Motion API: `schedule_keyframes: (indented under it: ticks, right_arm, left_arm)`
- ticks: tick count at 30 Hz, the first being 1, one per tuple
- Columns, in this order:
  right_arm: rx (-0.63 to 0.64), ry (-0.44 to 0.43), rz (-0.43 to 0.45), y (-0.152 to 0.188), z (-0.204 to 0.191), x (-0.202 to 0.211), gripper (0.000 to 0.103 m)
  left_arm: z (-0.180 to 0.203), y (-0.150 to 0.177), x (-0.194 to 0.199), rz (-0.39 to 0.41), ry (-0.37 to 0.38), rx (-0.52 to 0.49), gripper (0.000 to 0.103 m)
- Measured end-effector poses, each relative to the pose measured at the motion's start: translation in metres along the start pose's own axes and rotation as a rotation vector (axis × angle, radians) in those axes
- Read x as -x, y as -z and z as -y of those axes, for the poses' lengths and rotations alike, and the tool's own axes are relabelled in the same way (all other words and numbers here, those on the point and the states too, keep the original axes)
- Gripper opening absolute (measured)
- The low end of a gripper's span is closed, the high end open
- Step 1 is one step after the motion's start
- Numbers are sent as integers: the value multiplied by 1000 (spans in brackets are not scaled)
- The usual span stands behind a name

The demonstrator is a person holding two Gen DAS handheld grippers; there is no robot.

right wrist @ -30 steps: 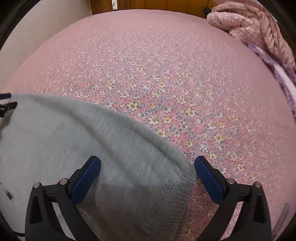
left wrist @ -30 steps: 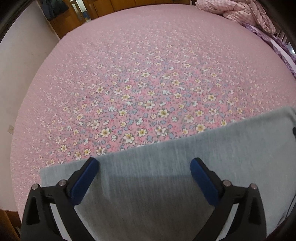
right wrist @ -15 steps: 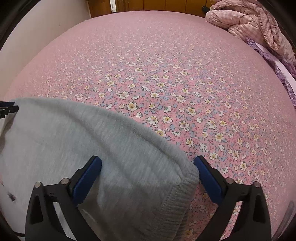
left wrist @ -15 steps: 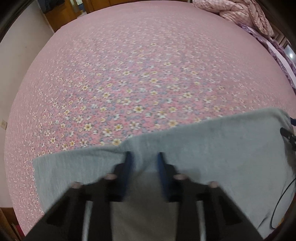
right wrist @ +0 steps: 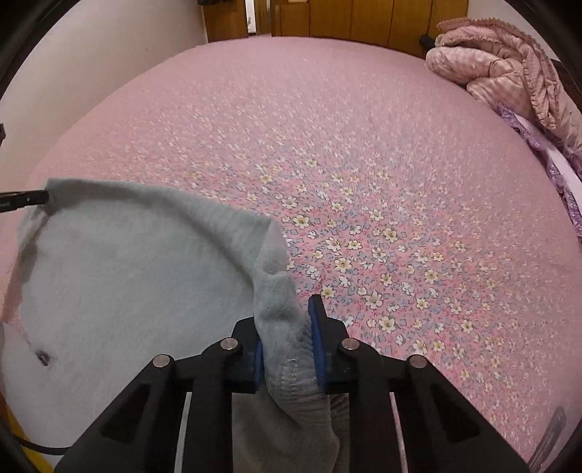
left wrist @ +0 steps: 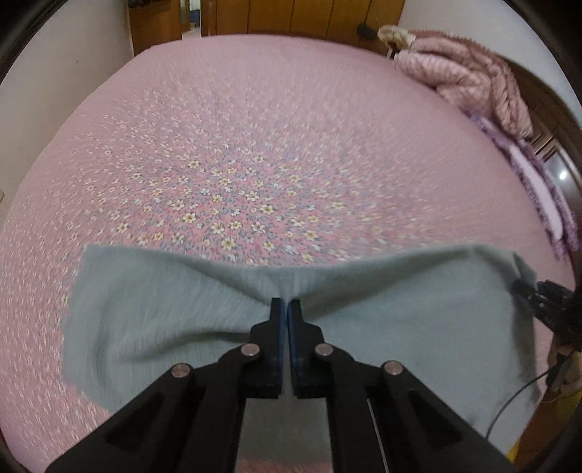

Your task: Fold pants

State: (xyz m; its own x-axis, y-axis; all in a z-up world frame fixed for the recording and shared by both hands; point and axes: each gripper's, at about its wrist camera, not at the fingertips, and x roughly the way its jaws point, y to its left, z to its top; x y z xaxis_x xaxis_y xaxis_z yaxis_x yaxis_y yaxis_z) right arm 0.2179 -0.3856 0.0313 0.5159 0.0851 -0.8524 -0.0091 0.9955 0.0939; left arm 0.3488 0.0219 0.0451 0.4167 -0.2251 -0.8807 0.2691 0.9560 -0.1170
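Observation:
The grey pants [left wrist: 152, 313] lie at the near edge of a pink flowered bed. My left gripper [left wrist: 285, 303] is shut on the far edge of the pants, and the cloth puckers toward its blue pads. My right gripper [right wrist: 287, 316] is shut on a bunched corner of the pants [right wrist: 120, 276] near the ribbed waistband [right wrist: 302, 396], lifting it off the bed. The right gripper shows at the right edge of the left wrist view [left wrist: 545, 305]. The left gripper's tip shows at the left edge of the right wrist view [right wrist: 22, 199].
The pink flowered bedspread [left wrist: 276, 145] stretches far ahead. A pink quilt [left wrist: 469, 76] is heaped at the far right corner, also in the right wrist view [right wrist: 509, 65]. Wooden cabinets [right wrist: 349, 14] stand behind the bed. A white wall [right wrist: 94, 62] runs along the left.
Both grippers went from open to shut on the pants' far edge, the left first. Both have lifted, pulling the cloth up into folds.

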Motion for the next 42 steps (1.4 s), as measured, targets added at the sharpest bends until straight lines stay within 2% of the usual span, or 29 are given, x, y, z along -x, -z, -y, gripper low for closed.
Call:
schedule_keyframes:
  ticks: [4,12,22,26,32,36,42]
  right_arm:
    - [24,-8,29,9,-5,25,21]
    - [17,-61,56,24,-17,54,21]
    - [29,-88,72,59,-32,79,21]
    - [21,-98,67,79,-31,88,21]
    - [3,-86,39,120,-27,95,21]
    - [-18,-83,4,141,-24,90,21]
    - [-32,-44,-2,154,-26,90,24]
  left_arm:
    - [-1,23,32,65,30,43,2]
    - [18,65,78,143,37,75,2]
    - [34,137,119,187,37,102,2]
    - [40,163,128,191,7,93,2]
    - [47,205,129,157,20,122,2]
    - [47,236,114,98,23,143,2]
    - [40,269,92,11,55,184,2]
